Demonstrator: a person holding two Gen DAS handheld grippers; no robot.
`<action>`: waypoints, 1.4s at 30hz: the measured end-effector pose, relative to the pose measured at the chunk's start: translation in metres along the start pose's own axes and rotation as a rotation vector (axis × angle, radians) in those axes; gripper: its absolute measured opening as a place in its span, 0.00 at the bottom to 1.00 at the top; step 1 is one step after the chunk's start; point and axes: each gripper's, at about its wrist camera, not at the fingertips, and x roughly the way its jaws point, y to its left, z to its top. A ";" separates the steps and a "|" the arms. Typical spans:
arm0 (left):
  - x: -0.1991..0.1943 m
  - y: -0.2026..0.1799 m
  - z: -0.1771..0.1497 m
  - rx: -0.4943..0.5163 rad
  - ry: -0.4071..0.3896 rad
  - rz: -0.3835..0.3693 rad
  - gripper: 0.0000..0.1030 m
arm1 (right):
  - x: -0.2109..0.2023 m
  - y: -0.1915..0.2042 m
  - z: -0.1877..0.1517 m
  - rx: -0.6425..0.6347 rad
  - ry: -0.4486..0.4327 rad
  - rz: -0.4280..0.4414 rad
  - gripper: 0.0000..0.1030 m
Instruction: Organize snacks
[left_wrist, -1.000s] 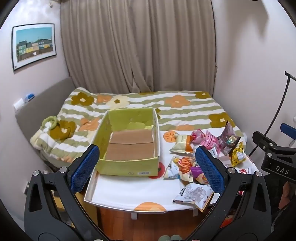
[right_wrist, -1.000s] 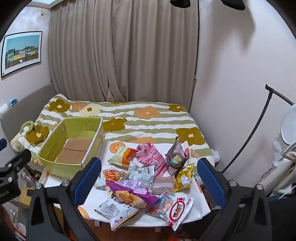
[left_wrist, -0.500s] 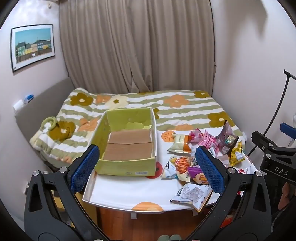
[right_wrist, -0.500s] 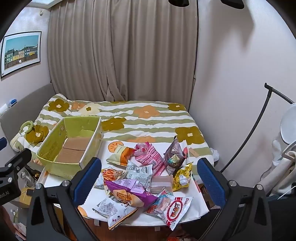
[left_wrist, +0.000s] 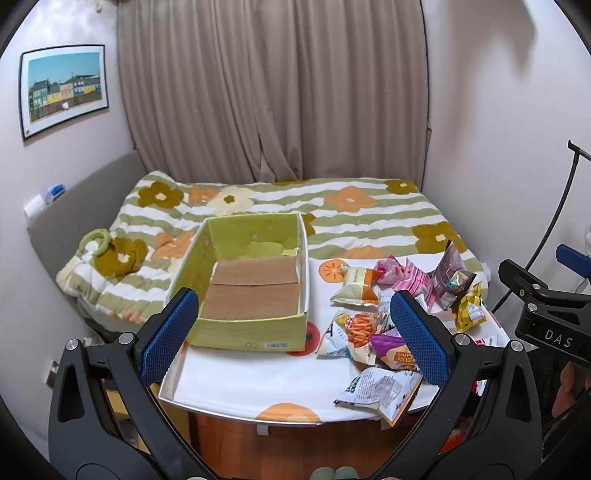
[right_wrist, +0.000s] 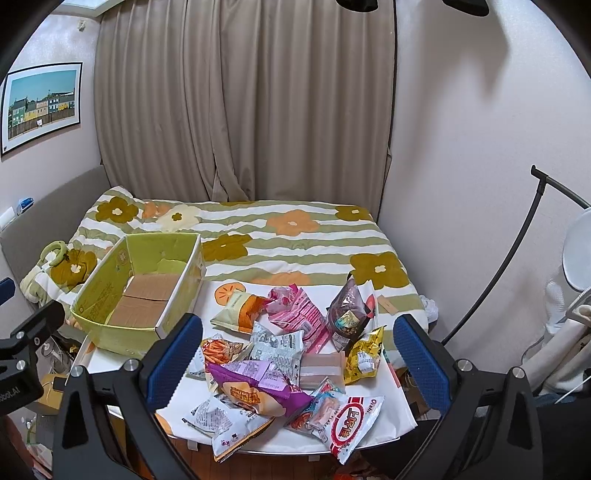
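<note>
A green cardboard box (left_wrist: 255, 284) with a brown bottom stands open and empty on the left of a small white table (left_wrist: 240, 384). It also shows in the right wrist view (right_wrist: 144, 291). A pile of snack packets (right_wrist: 280, 354) lies on the table's right half, also seen in the left wrist view (left_wrist: 391, 314). My left gripper (left_wrist: 295, 336) is open and empty, held above the table's front edge facing the box. My right gripper (right_wrist: 299, 362) is open and empty, held above the near side of the pile.
A bed with a striped flower blanket (right_wrist: 288, 236) lies behind the table, with curtains (right_wrist: 240, 99) beyond. A black lamp stand (right_wrist: 532, 236) rises at the right wall. Wooden floor (left_wrist: 295, 446) shows below the table's front edge.
Both views have shifted slightly; the box and packets sit a little higher and farther in frame. Nothing on the table has moved. Both grippers stay open.
</note>
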 end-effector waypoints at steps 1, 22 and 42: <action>0.002 0.000 0.000 -0.001 0.003 0.001 0.99 | 0.000 0.000 0.000 0.001 0.000 0.002 1.00; 0.013 0.002 -0.001 -0.010 0.016 0.001 0.99 | 0.005 -0.002 -0.001 -0.001 0.008 0.005 1.00; 0.016 0.002 -0.003 -0.012 0.022 -0.001 1.00 | 0.008 -0.002 -0.001 -0.004 0.015 0.005 1.00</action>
